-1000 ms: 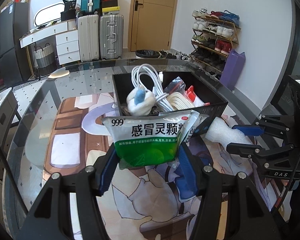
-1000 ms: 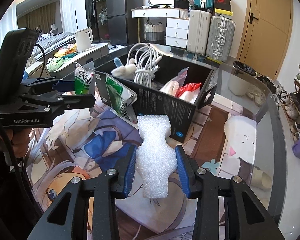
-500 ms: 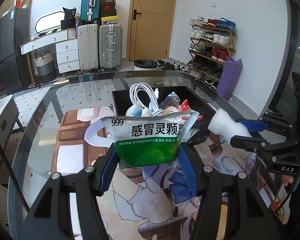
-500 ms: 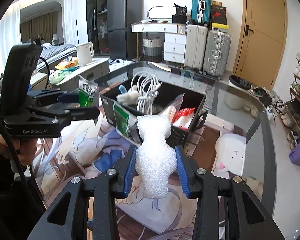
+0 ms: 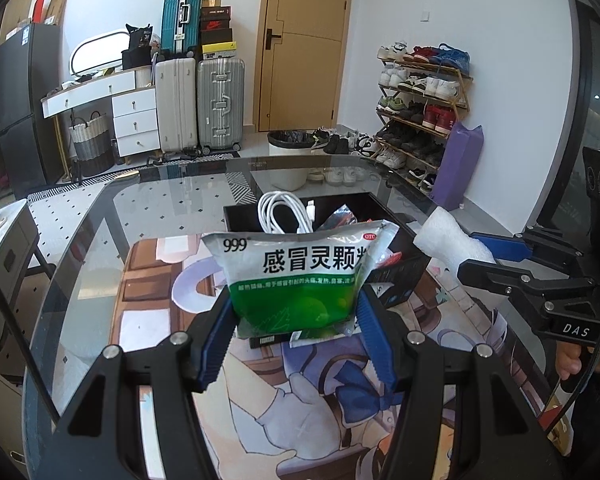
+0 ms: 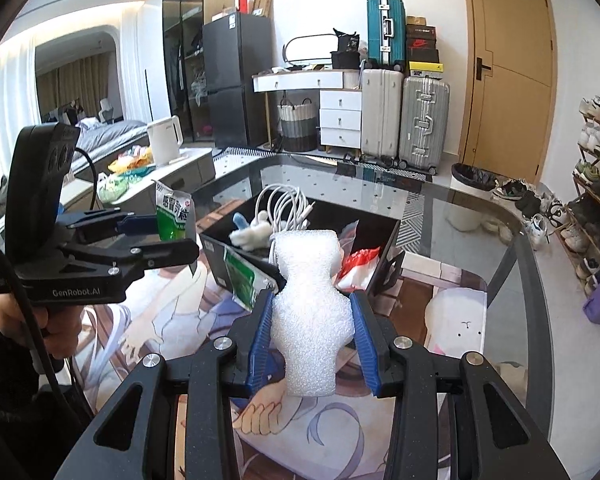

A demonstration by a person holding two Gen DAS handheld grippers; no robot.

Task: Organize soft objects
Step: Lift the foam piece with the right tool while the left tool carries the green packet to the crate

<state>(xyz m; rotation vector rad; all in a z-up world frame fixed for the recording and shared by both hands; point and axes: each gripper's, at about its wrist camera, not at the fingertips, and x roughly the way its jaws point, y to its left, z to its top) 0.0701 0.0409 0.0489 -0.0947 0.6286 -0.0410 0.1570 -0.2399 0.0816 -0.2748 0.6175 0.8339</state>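
Glass counter (image 5: 100,240) ahead: the black box (image 6: 300,256) lies just beyond both hand-held grippers; your left (image 5: 296,320) clamps the medicine sachet (image 5: 296,276), your right (image 6: 312,332) pinches the foam piece (image 6: 310,312).

a glass-topped counter (image 5: 100,240) with a dark rounded rim carries everything. spread flat across most of it is a big printed mat (image 5: 292,392) with an anime figure. on the mat stands an open black box (image 6: 384,248), coiled white cables and small packets showing inside, toward the counter's far half.
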